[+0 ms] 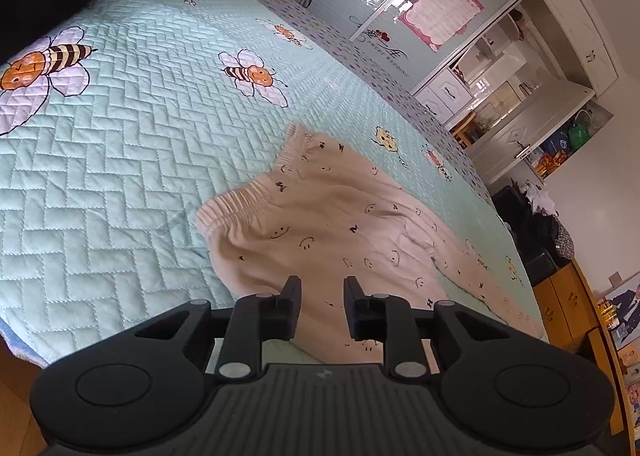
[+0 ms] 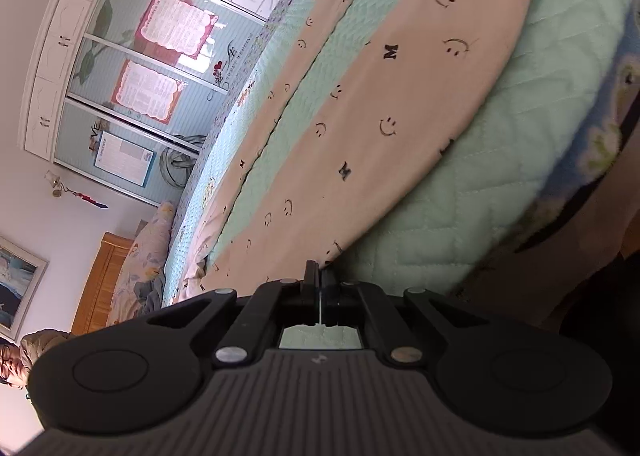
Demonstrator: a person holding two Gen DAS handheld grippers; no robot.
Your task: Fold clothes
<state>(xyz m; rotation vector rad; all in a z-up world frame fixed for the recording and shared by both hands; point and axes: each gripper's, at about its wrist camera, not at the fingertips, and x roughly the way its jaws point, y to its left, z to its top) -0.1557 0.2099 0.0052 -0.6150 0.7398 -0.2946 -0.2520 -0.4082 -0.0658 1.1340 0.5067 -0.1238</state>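
Closest to my right-hand lens, the right gripper (image 2: 320, 276) has its jaws pressed together, a thin pale sliver showing in the slit between them. Whether that is the edge of the trousers or just the quilt behind, I cannot tell, though the tips sit right at the near edge of the cloth. On my other side the left gripper (image 1: 322, 288) stands with its jaws apart and nothing between them, hovering over the garment without touching it.

Beyond both tips lie the beige trousers (image 1: 320, 224), printed with small smiley faces and letters, spread on the mint-green quilt (image 1: 140, 184) with its bee pattern. Their ribbed elastic waistband (image 1: 256, 188) is bunched and curled toward the middle of the bed; the right view shows the two legs (image 2: 360, 104) running away side by side with a strip of quilt between them.

I judge the fabric soft, light and limp: it will sag and drag rather than hold shape. The waistband is the thickest, firmest place to pinch with my left, while the right takes a leg hem or side seam, lifting low to avoid wrinkling.
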